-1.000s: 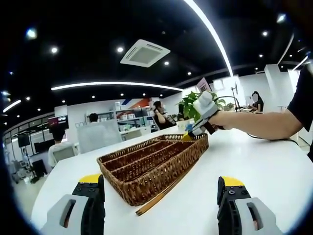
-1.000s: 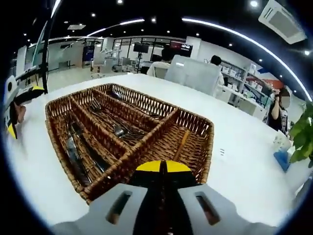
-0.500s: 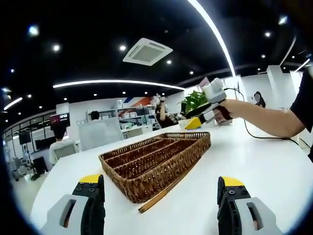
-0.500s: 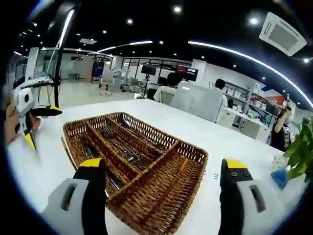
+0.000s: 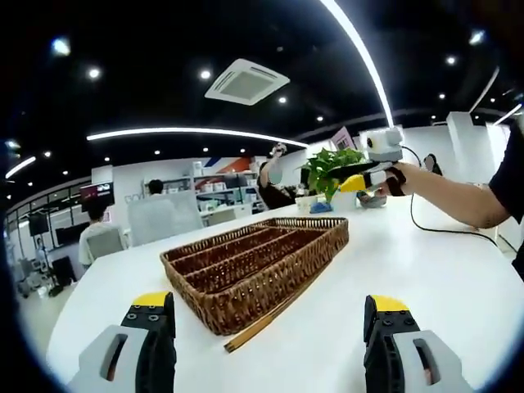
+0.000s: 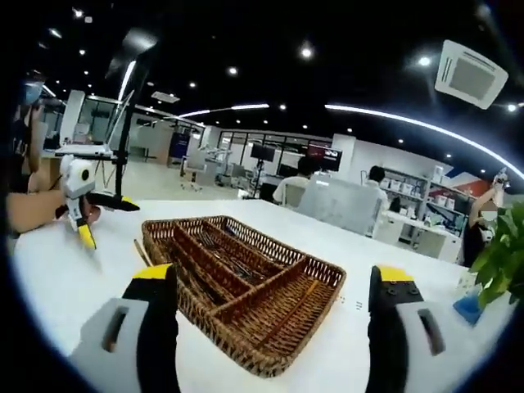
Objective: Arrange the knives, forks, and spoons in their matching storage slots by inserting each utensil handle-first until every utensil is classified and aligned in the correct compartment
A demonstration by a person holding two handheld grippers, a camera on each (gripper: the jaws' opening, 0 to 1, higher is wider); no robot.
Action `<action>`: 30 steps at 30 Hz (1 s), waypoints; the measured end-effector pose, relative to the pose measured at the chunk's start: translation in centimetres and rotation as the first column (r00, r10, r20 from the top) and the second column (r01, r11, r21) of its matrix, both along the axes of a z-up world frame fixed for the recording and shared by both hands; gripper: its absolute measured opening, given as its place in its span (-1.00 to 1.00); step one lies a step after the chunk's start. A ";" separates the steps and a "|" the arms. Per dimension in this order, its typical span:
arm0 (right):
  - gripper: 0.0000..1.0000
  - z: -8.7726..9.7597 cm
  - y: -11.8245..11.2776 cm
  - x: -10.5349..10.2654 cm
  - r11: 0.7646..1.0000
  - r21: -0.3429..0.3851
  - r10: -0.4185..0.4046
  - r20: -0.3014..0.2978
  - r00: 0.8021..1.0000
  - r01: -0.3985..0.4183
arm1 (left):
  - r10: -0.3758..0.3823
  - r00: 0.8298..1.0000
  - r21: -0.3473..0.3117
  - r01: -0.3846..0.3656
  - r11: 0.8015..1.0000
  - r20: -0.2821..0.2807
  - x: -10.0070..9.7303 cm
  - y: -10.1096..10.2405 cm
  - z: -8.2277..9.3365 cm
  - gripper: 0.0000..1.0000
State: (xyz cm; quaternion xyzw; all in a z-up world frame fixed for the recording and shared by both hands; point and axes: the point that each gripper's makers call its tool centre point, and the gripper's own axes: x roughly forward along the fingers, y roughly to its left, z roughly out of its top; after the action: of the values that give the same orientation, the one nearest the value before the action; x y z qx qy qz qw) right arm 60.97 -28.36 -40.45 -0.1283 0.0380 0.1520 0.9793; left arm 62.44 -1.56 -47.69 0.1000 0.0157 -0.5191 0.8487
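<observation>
A brown wicker basket [image 5: 237, 299] with long compartments sits on the white table [image 5: 458, 286]. In the right gripper view the basket [image 6: 246, 344] lies ahead, with dark metal utensils [image 6: 233, 264] in its far slots. My left gripper [image 5: 268, 327] is open and empty, held short of the basket's near corner. My right gripper [image 6: 273, 303] is open too, raised above and behind the basket, with nothing between its fingers. A hand holds the right gripper [image 5: 370, 168] in the air past the basket's far end. At the left of the right gripper view the left gripper [image 6: 82, 205] hovers over the table.
A thin wooden stick [image 5: 266, 318] lies on the table along the basket's side, also seen as the stick [image 6: 141, 250]. A potted plant [image 5: 332, 166] and a blue object [image 6: 467, 307] stand at the far table end. People sit at desks behind.
My right gripper was shut low over the basket's end; it has opened and risen back away from the basket. The left gripper has hardly moved.
</observation>
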 end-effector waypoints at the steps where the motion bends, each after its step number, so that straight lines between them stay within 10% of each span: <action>1: 1.00 -0.2 -0.1 -0.5 1.000 0.004 0.002 0.003 1.000 -0.002 | -0.001 1.000 -0.003 0.001 1.000 -0.001 0.0 0.0 0.1 1.00; 30: 1.00 -3.5 -0.1 -7.5 0.989 0.121 0.070 0.093 0.993 -0.081 | 0.042 0.996 0.021 -0.041 0.999 -0.078 0.8 0.9 -1.2 1.00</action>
State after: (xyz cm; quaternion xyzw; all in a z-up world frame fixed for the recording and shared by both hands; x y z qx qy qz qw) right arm 53.47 -28.44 -43.91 -0.0749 -0.0200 0.1854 0.9796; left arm 63.27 -0.71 -48.87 0.0873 0.0562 -0.5047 0.8570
